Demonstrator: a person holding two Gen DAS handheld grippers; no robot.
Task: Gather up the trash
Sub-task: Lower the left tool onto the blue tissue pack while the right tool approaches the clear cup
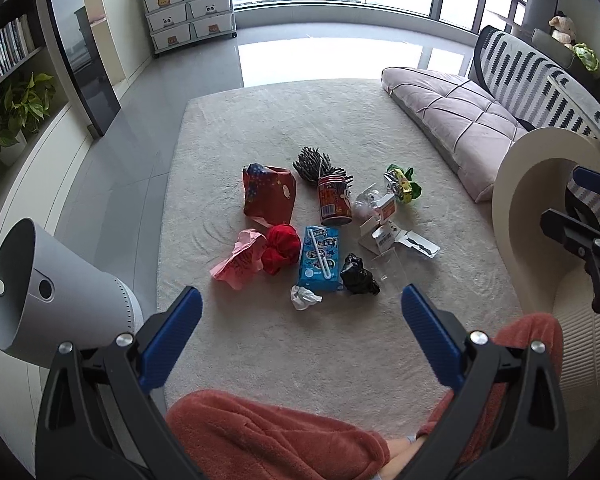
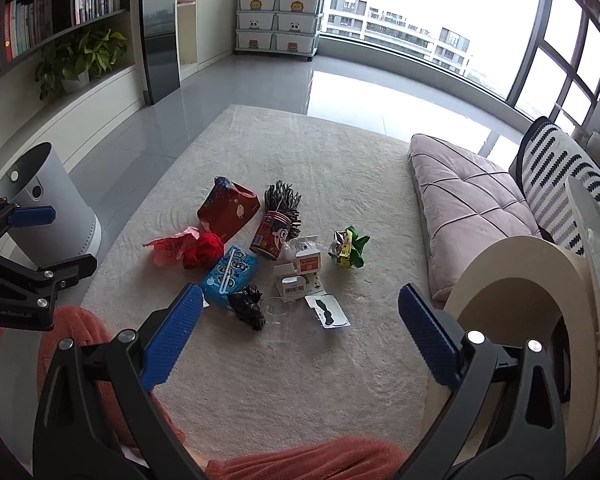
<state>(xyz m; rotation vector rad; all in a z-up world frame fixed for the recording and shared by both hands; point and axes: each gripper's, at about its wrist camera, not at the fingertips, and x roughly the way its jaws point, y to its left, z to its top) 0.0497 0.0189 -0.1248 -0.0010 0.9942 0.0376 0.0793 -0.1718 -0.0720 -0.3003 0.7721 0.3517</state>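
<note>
Trash lies in a cluster on the beige rug: a red can, a red bag, a blue pack, pink paper, a red wad, a black wad, a white tissue, white packaging and a green wrapper. The can and blue pack also show in the right wrist view. A grey bin lies tilted at the left. My left gripper is open and empty, above the near rug. My right gripper is open and empty too.
A grey floor cushion lies at the right. A cream arched stand is close on the right. Shelves with a plant line the left wall. My red-clad legs are below the grippers.
</note>
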